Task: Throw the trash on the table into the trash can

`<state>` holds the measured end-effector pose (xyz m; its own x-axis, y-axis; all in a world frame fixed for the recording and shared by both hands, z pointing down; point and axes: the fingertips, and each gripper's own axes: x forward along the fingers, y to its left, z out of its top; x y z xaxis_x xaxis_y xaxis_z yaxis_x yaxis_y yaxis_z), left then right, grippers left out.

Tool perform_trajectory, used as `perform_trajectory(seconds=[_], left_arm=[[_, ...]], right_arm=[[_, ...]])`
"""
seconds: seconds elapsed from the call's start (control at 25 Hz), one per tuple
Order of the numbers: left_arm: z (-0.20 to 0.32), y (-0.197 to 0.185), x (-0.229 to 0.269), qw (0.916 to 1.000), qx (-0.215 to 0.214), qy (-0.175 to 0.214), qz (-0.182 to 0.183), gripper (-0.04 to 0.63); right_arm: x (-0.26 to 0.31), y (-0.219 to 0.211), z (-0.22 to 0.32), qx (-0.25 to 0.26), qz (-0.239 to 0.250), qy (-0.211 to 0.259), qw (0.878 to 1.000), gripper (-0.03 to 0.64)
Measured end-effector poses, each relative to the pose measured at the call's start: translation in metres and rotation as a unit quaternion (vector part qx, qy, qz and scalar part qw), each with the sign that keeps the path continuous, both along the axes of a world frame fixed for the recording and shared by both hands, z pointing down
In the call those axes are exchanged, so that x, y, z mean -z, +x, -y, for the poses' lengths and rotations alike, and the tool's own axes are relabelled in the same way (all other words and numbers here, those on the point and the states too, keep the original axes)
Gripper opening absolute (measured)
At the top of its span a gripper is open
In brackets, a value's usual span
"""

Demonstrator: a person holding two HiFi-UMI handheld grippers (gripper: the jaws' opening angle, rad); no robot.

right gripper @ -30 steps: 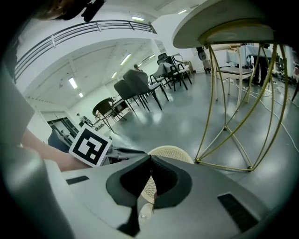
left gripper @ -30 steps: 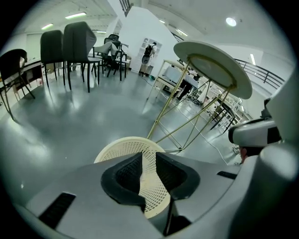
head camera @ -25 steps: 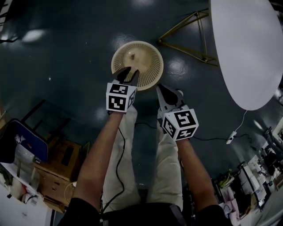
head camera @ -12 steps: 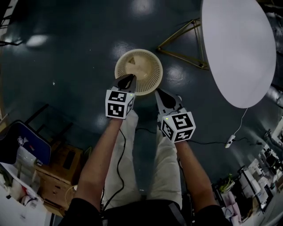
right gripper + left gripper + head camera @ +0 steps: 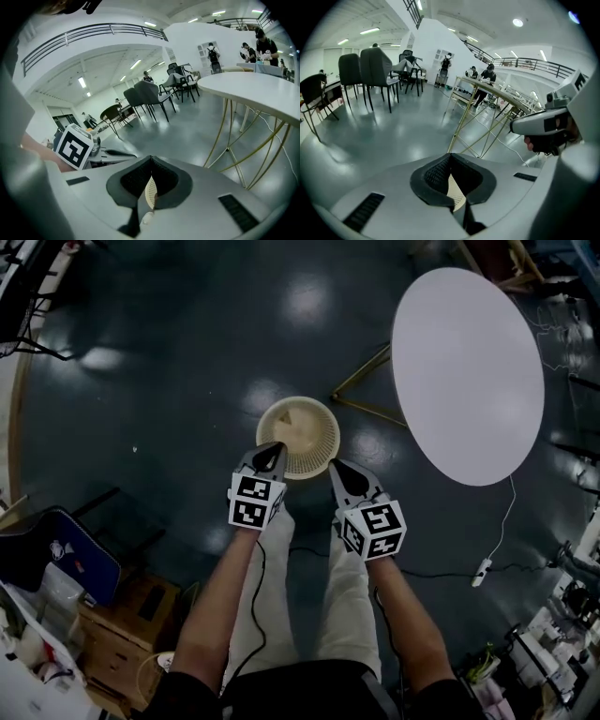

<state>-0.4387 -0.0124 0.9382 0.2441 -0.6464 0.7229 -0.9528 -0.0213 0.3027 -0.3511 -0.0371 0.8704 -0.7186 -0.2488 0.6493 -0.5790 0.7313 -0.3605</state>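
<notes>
A round beige mesh trash can (image 5: 298, 435) stands on the dark floor, with a pale lump inside it. My left gripper (image 5: 269, 456) hovers at the can's near rim, its jaws shut with nothing between them. My right gripper (image 5: 338, 471) hangs just right of the can, also shut and holding nothing. In the left gripper view the closed jaws (image 5: 451, 157) leave a slit through which the can's mesh (image 5: 457, 197) shows. The right gripper view shows the same past its shut jaws (image 5: 151, 161). The white oval table (image 5: 467, 371) stands at the upper right.
The table's gold metal legs (image 5: 366, 390) spread across the floor close behind the can. A cable with a white plug (image 5: 480, 573) trails on the floor at the right. A wooden cabinet (image 5: 112, 615) and a blue bag (image 5: 56, 559) sit at the lower left. Chairs (image 5: 377, 70) and people stand farther off.
The left jaws, open over the can a second ago, have closed. Both grippers have drawn back from over the can toward its near rim, and more of the table has come into view.
</notes>
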Motion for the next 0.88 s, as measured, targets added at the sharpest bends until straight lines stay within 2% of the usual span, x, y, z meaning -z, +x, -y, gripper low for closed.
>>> perform_trajectory(seconds=[0.24,0.6,0.88], left_arm=[[-0.01,-0.01,0.068,0.9996,-0.005,0.028,-0.001,0.015],[0.005,-0.007,0.179,0.9961,-0.024,0.085,0.002,0.015],[-0.001,-0.01,0.251,0.9929,-0.029,0.115,0.004,0.015]], right_arm=[[0.063,-0.012,-0.009,0.019,0.008,0.017,1.0,0.018],[0.164,-0.032,-0.009,0.034,0.03,0.054,0.998,0.018],[0.234,-0.03,-0.01,0.058,0.015,0.101,0.993,0.018]])
